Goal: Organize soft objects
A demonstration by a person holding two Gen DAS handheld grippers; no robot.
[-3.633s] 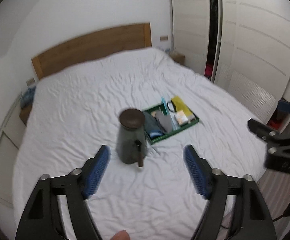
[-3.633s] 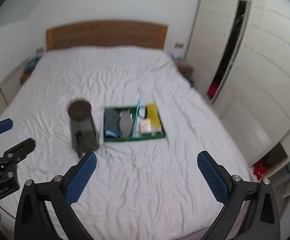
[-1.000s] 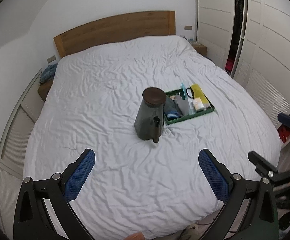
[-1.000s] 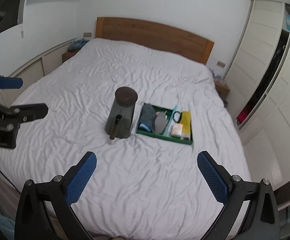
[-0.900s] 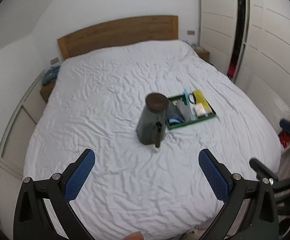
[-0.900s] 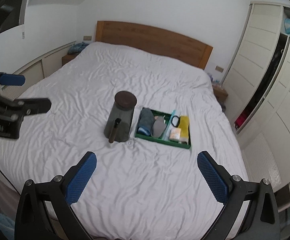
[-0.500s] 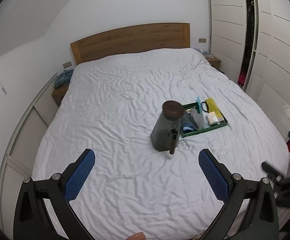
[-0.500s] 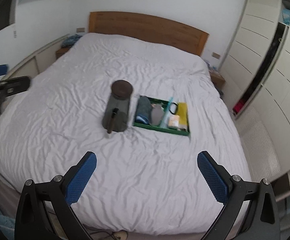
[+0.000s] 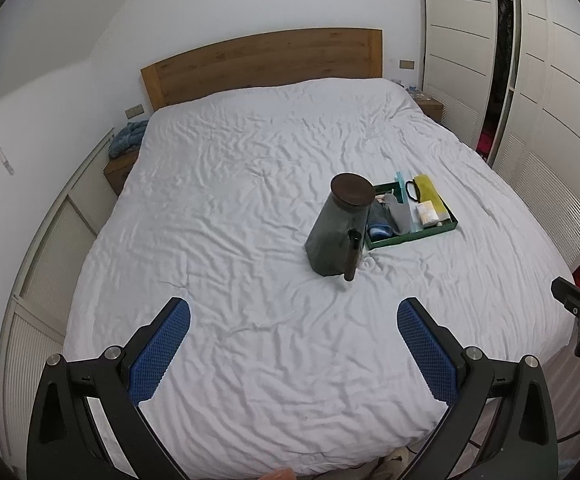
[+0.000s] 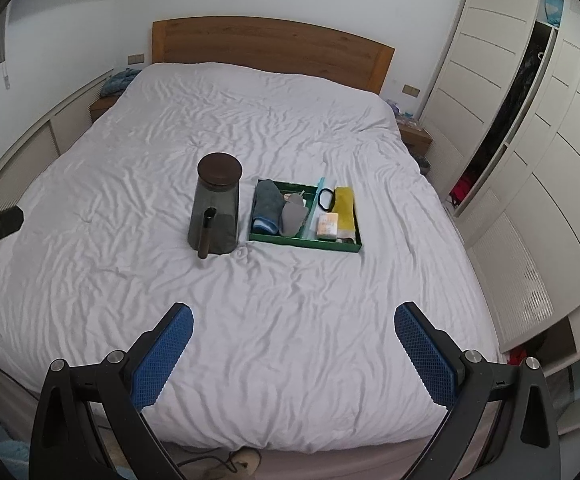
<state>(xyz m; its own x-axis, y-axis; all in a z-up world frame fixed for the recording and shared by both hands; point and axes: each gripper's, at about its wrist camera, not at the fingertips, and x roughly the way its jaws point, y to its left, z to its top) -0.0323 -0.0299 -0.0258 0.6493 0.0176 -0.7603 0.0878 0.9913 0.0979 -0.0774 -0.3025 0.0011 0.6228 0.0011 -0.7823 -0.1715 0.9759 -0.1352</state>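
Bed: the wide bed under a wrinkled white duvet [image 10: 290,300] is your only support, and it is soft. Lean or press on it near the things and the surface will probably dip, which could tilt whatever stands there.

Jar: the tall smoky-grey glass jar with a dark round wooden lid and a dark handle [image 10: 214,208] stands just left of the tray and looks top-heavy. A brush from your left arm, or a tug on the duvet, would likely tip it.

Tray: the shallow green rectangular tray with a pale blue divider [image 10: 305,241] sits mid-bed. Pull one item out sideways and you may drag the whole tray over the duvet.

Soft things: the rolled grey-and-blue towel [image 10: 266,205] and a folded grey cloth [image 10: 293,216] lie in the left compartment; a yellow folded cloth [image 10: 343,206], a black loop and a small orange-and-white packet lie in the right one. A shallow pinch may catch only one layer, so the cloth unrolls as you lift.

Left hand-held gripper [image 9: 290,354]: spread wide and carrying nothing, well short of the tray.

Right hand-held gripper [image 10: 291,354]: likewise spread and carrying nothing, over the foot of the bed. The long reach from here makes a misjudged approach likelier.
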